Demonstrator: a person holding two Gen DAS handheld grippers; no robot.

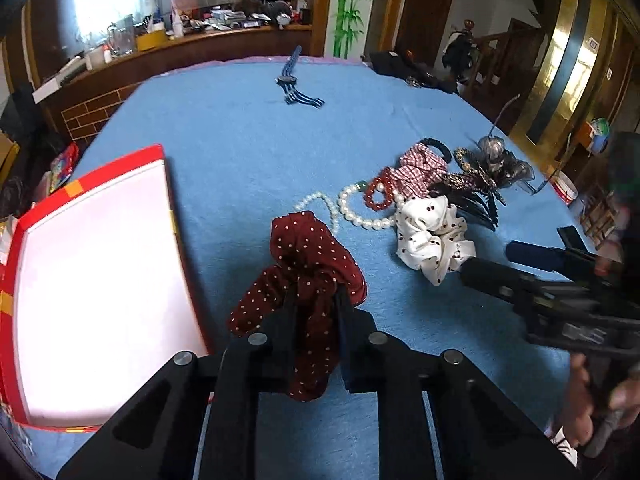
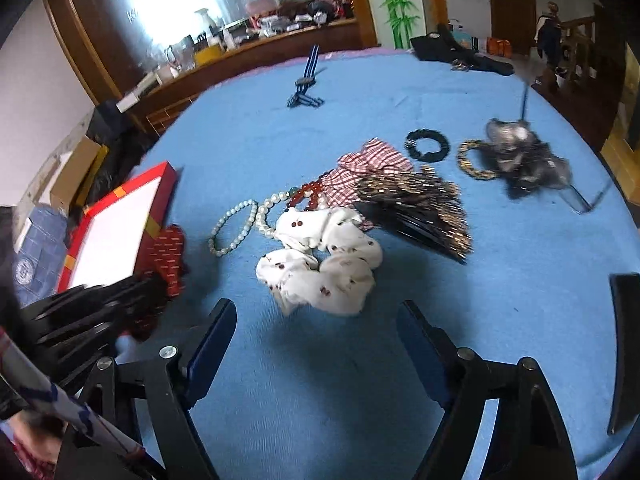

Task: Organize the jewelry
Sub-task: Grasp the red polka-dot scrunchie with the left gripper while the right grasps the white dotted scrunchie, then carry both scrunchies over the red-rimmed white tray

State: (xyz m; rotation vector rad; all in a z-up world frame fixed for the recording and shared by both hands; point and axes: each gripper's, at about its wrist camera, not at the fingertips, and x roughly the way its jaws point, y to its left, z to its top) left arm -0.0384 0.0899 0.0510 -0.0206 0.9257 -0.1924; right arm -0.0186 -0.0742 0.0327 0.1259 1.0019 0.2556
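your left hand-held gripper (image 1: pixel 316 300) pinches the dark red dotted scrunchie (image 1: pixel 304 264) beside the red box (image 1: pixel 24 216); your right hand-held gripper (image 2: pixel 316 320) gapes wide, near the white scrunchie (image 2: pixel 320 268).

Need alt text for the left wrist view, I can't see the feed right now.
The left tool is shut on a dark red polka-dot scrunchie over the blue tablecloth, beside an open red box. To the right lie pearl bracelets and a white scrunchie, with the right tool reaching in.
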